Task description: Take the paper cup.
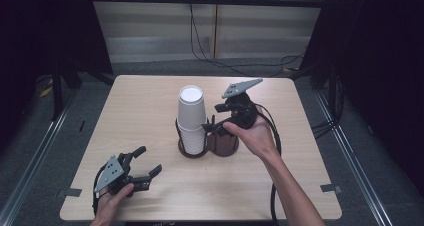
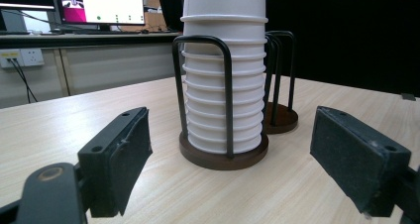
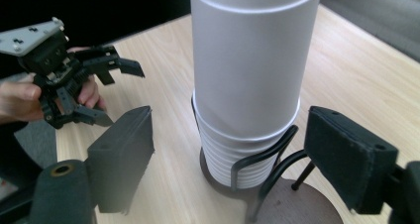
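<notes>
A tall stack of upturned white paper cups (image 1: 191, 116) stands in a black wire holder with a round brown base (image 1: 192, 151) at the middle of the table. An empty holder of the same kind (image 1: 223, 144) stands right beside it. My right gripper (image 1: 210, 127) hovers above the empty holder, pointing at the stack. In the right gripper view its jaws stand open on either side of the cup stack (image 3: 247, 75) without touching it. My left gripper (image 1: 150, 159) rests near the front left edge, open and holding nothing. In the left gripper view it faces the stack (image 2: 223, 85) from a distance.
The wooden table (image 1: 150, 101) sits on a grey floor with dark curtains at both sides. Cables run along the floor behind it. A monitor (image 2: 99, 3) and a wall socket (image 2: 20, 58) show far off in the left gripper view.
</notes>
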`<state>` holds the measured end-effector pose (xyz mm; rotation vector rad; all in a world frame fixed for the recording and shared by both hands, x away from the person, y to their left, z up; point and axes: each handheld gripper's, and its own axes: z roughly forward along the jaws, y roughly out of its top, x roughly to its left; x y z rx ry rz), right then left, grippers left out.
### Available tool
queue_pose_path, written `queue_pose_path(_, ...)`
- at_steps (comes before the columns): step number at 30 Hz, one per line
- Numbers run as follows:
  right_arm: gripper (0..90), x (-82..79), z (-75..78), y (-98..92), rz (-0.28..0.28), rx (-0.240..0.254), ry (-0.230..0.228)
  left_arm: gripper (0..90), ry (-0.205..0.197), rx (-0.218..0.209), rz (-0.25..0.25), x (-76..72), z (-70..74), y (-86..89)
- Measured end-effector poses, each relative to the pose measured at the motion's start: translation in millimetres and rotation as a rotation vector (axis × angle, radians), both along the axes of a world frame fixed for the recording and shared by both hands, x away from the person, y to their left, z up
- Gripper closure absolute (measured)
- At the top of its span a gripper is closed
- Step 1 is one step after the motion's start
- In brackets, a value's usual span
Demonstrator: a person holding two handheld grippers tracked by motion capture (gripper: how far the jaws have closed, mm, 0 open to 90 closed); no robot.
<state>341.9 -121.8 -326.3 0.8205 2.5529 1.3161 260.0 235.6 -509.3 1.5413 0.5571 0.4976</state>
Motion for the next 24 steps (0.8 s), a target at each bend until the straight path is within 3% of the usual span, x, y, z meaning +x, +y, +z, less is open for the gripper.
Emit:
queue_pose_path(3, 16.8, 8.0, 6.0, 7.4, 0.0, -0.039, 0.021, 15.7, -0.001, 0.002, 0.005, 0.1, 0.1, 0.0)
queue_pose_path(4, 17.4, 10.2, 7.5, 9.9, 0.004, -0.055, 0.028, 15.8, -0.016, 0.021, 0.011, 1.2, 0.7, 1.3)
queue_pose_path(11, 16.6, 22.5, 16.9, 26.1, 0.036, -0.109, 0.081, 15.8, -0.017, 0.021, 0.007, 1.2, 0.6, 1.6)
queue_pose_path(12, 16.7, 24.7, 18.6, 27.6, 0.04, -0.118, 0.085, 15.8, 0.002, 0.004, -0.006, 0.1, 0.1, 0.1)
queue_pose_path(14, 16.7, 28.9, 21.3, 30.2, 0.038, -0.124, 0.099, 15.8, -0.015, 0.02, 0.01, 0.5, 0.4, 1.3)
queue_pose_path(16, 16.6, 33.6, 23.0, 33.0, 0.039, -0.144, 0.105, 15.8, 0.002, 0.0, -0.008, 0.2, -0.1, -0.2)
queue_pose_path(20, 15.6, 43.4, 25.7, 38.9, 0.046, -0.164, 0.15, 15.8, -0.019, 0.02, 0.005, 1.4, 0.5, 1.8)
queue_pose_path(24, 16.7, 52.1, 26.3, 48.1, 0.051, -0.2, 0.157, 15.8, -0.015, 0.018, 0.008, 1.5, 0.5, 1.5)
